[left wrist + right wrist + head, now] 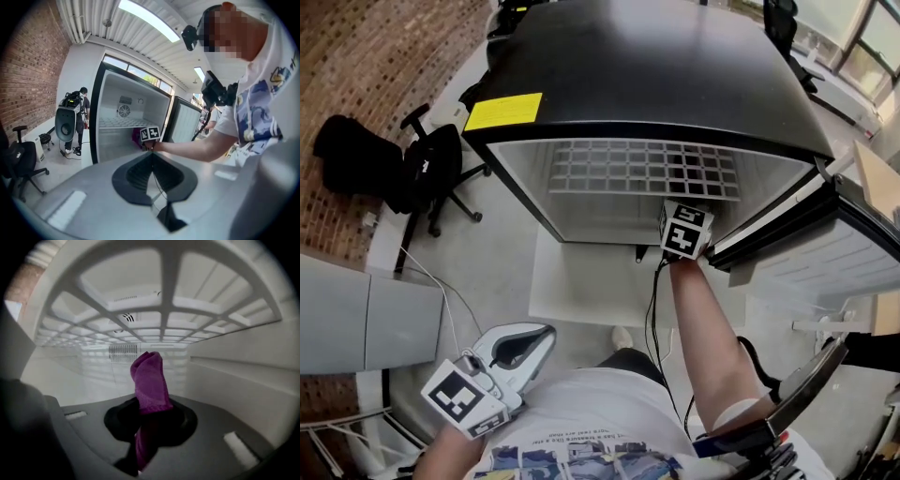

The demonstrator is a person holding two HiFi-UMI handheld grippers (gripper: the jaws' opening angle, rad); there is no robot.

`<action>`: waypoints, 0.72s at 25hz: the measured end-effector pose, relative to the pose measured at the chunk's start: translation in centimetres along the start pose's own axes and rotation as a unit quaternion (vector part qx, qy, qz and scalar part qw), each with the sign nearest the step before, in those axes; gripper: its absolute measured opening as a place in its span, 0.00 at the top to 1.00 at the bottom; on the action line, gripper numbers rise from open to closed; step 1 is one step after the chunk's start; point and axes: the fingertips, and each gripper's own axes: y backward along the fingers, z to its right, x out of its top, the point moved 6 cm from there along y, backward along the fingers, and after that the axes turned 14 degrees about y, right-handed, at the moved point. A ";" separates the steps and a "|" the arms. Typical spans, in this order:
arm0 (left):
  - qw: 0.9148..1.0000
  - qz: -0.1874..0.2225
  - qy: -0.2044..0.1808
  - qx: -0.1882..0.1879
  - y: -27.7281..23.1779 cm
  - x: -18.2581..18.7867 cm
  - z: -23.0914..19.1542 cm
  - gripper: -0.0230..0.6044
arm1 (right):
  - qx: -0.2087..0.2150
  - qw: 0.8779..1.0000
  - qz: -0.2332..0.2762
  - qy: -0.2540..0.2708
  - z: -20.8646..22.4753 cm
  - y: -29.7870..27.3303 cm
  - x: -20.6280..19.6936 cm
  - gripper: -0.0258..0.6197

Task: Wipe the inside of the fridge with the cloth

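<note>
With my right gripper clamped on the purple cloth, I reach under the wire shelf into the open fridge so its free fold faces the back wall, while my left gripper, closed and empty, hangs clear.

I count 2 grey two-jaw grippers: left gripper, right gripper. 2 black-and-white marker cubes: left cube, right cube. 1 black open fridge, 1 white plastic grid shelf, 1 yellow rectangular label. 1 purple fabric cloth. 1 black swivel office chair that I can see clearly.
</note>
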 end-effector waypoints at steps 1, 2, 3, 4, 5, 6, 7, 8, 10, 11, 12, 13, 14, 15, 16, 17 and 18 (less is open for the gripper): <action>1.000 0.001 0.002 0.000 0.2 -0.2 0.0 0.95 | 0.019 1.000 0.012 -0.012 -0.8 0.2 0.4 0.88; 1.000 0.003 0.004 0.002 0.5 -0.3 0.0 0.95 | 0.038 0.999 0.023 -0.022 -1.7 0.5 0.9 0.88; 1.000 0.004 0.005 0.003 0.9 -0.5 0.0 0.95 | 0.057 0.997 0.033 -0.032 -2.8 0.7 1.4 0.88; 1.000 0.004 0.006 0.006 1.2 -0.7 0.0 0.95 | 0.075 0.995 0.041 -0.042 -4.0 0.8 1.8 0.88; 1.000 0.005 0.008 0.008 1.6 -0.8 -0.1 0.95 | 0.093 0.993 0.046 -0.052 -5.2 0.9 2.2 0.88; 1.000 0.006 0.009 0.012 2.0 -0.9 -0.1 0.95 | 0.110 0.991 0.050 -0.060 -6.4 1.0 2.6 0.88; 1.000 0.008 0.011 0.016 2.4 -1.1 -0.2 0.95 | 0.125 0.988 0.053 -0.069 -7.6 1.0 2.8 0.88; 1.000 0.009 0.014 0.020 2.8 -1.3 -0.3 0.95 | 0.138 0.986 0.054 -0.076 -8.7 1.0 3.1 0.88; 0.999 0.011 0.020 0.032 3.7 -1.7 -0.5 0.95 | 0.161 0.981 0.055 -0.093 -10.9 0.8 3.4 0.88; 0.999 0.012 0.023 0.039 4.2 -1.9 -0.6 0.95 | 0.171 0.978 0.053 -0.103 -12.1 0.7 3.5 0.88; 0.998 0.013 0.025 0.048 4.8 -2.2 -0.7 0.95 | 0.180 0.976 0.051 -0.114 -13.2 0.5 3.5 0.88; 0.998 0.015 0.028 0.057 5.3 -2.4 -0.7 0.95 | 0.189 0.973 0.048 -0.125 -14.3 0.2 3.5 0.88; 0.997 0.017 0.031 0.066 5.8 -2.7 -0.8 0.95 | 0.196 0.970 0.044 -0.136 -15.3 -0.1 3.4 0.88; 0.996 0.018 0.034 0.075 6.3 -2.9 -0.9 0.95 | 0.202 0.968 0.040 -0.145 -16.1 -0.3 3.3 0.88; 0.996 0.019 0.036 0.082 6.8 -3.1 -0.9 0.95 | 0.207 0.966 0.036 -0.151 -16.8 -0.4 3.1 0.88; 0.995 0.020 0.039 0.089 7.3 -3.3 -1.1 0.95 | 0.212 0.964 0.033 -0.157 -17.5 -0.6 3.0 0.88; 0.994 0.021 0.041 0.096 7.7 -3.5 -1.2 0.95 | 0.216 0.962 0.029 -0.165 -18.2 -0.7 2.8 0.88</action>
